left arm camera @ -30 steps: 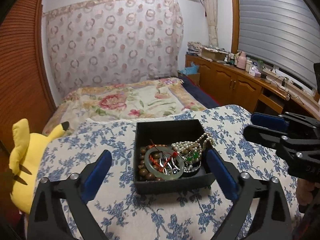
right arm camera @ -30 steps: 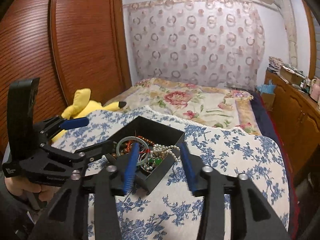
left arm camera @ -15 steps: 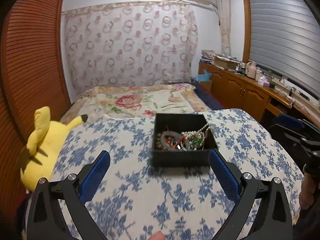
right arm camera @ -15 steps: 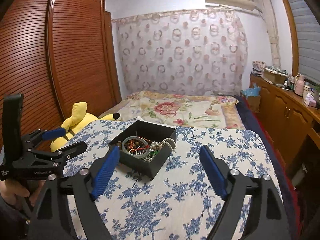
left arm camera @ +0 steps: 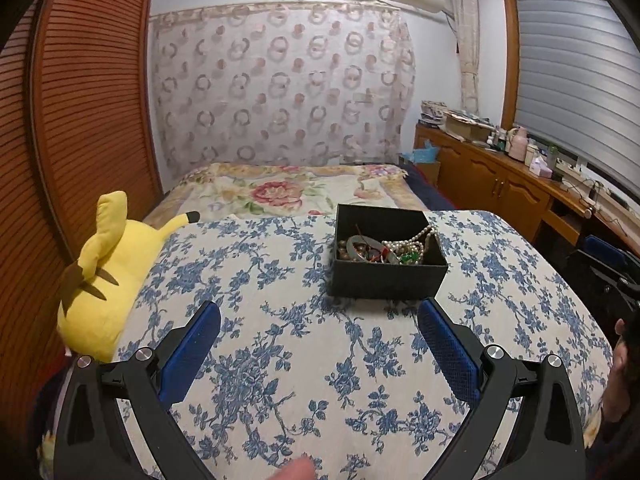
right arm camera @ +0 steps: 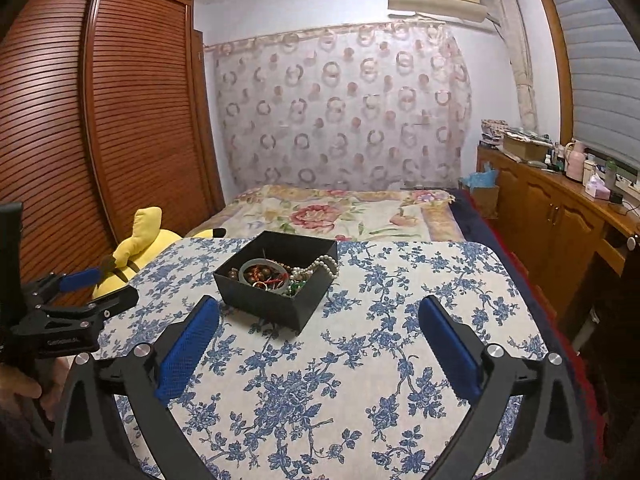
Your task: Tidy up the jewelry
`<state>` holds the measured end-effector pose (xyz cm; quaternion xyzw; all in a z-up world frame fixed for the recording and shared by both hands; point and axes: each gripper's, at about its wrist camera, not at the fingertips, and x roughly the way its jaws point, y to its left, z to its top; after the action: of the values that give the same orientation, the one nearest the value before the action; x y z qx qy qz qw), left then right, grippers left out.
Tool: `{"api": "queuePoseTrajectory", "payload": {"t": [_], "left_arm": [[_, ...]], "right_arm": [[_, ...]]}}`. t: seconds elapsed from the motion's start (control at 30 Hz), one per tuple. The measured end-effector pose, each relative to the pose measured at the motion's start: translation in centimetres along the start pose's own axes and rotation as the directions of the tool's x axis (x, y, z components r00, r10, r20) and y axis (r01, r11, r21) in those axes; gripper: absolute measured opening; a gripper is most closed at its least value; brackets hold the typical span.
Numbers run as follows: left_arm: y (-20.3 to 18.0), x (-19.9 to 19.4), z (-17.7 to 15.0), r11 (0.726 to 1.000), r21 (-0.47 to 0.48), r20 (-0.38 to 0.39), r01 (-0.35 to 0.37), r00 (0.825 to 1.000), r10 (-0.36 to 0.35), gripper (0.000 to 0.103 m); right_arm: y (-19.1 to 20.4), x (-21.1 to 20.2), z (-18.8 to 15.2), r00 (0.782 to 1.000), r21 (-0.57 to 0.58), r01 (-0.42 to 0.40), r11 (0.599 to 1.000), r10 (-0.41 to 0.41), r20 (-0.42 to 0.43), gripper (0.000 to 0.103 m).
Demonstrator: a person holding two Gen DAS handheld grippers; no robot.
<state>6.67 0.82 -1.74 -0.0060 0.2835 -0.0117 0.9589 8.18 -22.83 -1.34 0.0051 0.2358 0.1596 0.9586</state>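
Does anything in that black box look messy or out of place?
Yes. In the open black box the jewelry lies in a tangled heap, and the white pearl necklace drapes over its rim at the right side instead of lying inside.

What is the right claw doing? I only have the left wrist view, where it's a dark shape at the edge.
Observer: In the right wrist view the right claw is open and empty, its blue pads spread wide above the cloth.
Reviewer: Is it lined up with the box?
Observer: Not squarely. The box lies ahead and left of the gap's middle, with one corner turned toward the claw.
Reviewer: Touching it?
Observer: No, both pads are short of the box, and cloth shows between them.
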Motion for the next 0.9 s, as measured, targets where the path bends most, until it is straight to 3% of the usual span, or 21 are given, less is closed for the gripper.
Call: {"api": "queuePoseTrajectory", "payload": {"t": [0.9], "left_arm": [[-0.1,-1.3,0.1,1.000,0.001,0.033,-0.004,0.999,0.004,0.095]], "right_arm": [[-0.2,0.4,-0.6,0.999,0.014,0.033,0.999,-0.034,0.006,0.100]]}}
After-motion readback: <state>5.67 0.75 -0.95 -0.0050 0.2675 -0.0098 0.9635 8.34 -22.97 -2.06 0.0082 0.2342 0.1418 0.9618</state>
